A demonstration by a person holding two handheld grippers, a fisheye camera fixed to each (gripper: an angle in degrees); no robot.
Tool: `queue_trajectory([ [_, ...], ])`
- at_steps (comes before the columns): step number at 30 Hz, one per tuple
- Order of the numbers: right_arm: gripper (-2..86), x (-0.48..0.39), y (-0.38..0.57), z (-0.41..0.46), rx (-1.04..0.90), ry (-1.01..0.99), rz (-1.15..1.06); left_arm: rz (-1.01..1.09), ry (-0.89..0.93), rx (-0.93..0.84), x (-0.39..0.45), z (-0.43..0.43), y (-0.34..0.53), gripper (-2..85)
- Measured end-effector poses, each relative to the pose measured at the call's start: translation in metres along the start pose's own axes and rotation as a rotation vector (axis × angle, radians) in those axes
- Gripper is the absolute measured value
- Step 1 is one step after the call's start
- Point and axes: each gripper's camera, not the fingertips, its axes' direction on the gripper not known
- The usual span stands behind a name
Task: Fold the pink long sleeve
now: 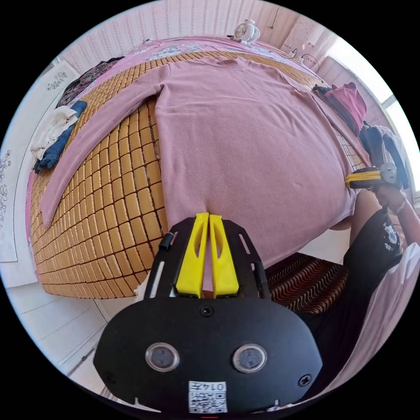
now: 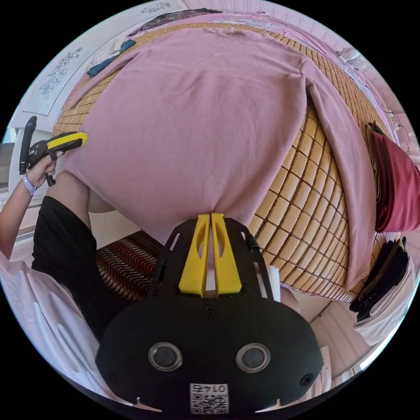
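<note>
1. While I hold both tools low at the bed's edge, my left gripper has its yellow jaws pinched together on the hem of the pink long sleeve.
2. My right gripper is likewise clamped on that hem, near the other corner.
3. Beyond them the shirt lies spread flat on the bamboo mat, sleeves angled outward.
4. Farther off, folded clothes sit at the mat's side, and a small fan stands by the wall.
</note>
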Motion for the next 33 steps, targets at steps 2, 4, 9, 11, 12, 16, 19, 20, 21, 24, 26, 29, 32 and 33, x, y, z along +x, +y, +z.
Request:
queue_trajectory([
  [2, -0.6, -0.002, 0.023, 0.002, 0.075, 0.022, 0.031, -0.029, 0.000, 0.077, 0.001, 0.002, 0.012, -0.9],
  [4, -0.5, -0.004, 0.039, 0.004, 0.132, 0.045, 0.050, -0.055, 0.024, 0.153, -0.001, 0.004, 0.024, -0.9],
  [9, 2.7, 0.007, 0.096, -0.011, 0.255, 0.008, 0.188, -0.199, 0.127, 0.268, -0.001, -0.019, 0.058, 0.8],
  [11, 9.1, 0.016, 0.135, -0.018, 0.333, -0.028, 0.297, -0.222, 0.080, 0.331, 0.004, -0.034, 0.073, 5.2],
  [12, 10.8, 0.018, 0.143, -0.017, 0.333, -0.032, 0.316, -0.229, 0.014, 0.332, 0.007, -0.039, 0.080, 6.0],
  [16, 13.1, 0.019, 0.173, -0.004, 0.311, -0.099, 0.359, -0.265, -0.075, 0.312, 0.012, -0.036, 0.092, 8.5],
  [19, 13.0, 0.014, 0.179, 0.001, 0.300, -0.090, 0.357, -0.332, -0.037, 0.257, 0.007, -0.027, 0.085, 9.3],
  [20, 13.0, 0.013, 0.178, 0.008, 0.258, -0.074, 0.360, -0.343, -0.043, 0.209, 0.007, -0.020, 0.080, 9.4],
  [21, 12.9, 0.012, 0.177, 0.012, 0.230, -0.076, 0.356, -0.348, -0.041, 0.152, 0.008, -0.012, 0.075, 9.6],
  [24, 11.3, 0.010, 0.169, 0.031, 0.092, -0.100, 0.320, -0.353, -0.035, 0.025, 0.009, 0.005, 0.064, 10.0],
  [26, 8.3, 0.011, 0.167, 0.039, 0.056, -0.101, 0.332, -0.350, -0.041, 0.000, 0.012, 0.009, 0.059, 9.9],
  [29, 4.0, 0.014, 0.170, 0.040, 0.078, -0.149, 0.347, -0.361, -0.045, -0.015, 0.014, 0.013, 0.054, 9.5],
  [32, 1.9, 0.012, 0.175, 0.036, 0.104, -0.147, 0.364, -0.388, -0.020, -0.015, 0.012, 0.014, 0.054, 6.1],
  [33, 1.8, 0.010, 0.177, 0.034, 0.114, -0.129, 0.368, -0.379, 0.007, -0.014, 0.012, 0.014, 0.054, 4.7],
])
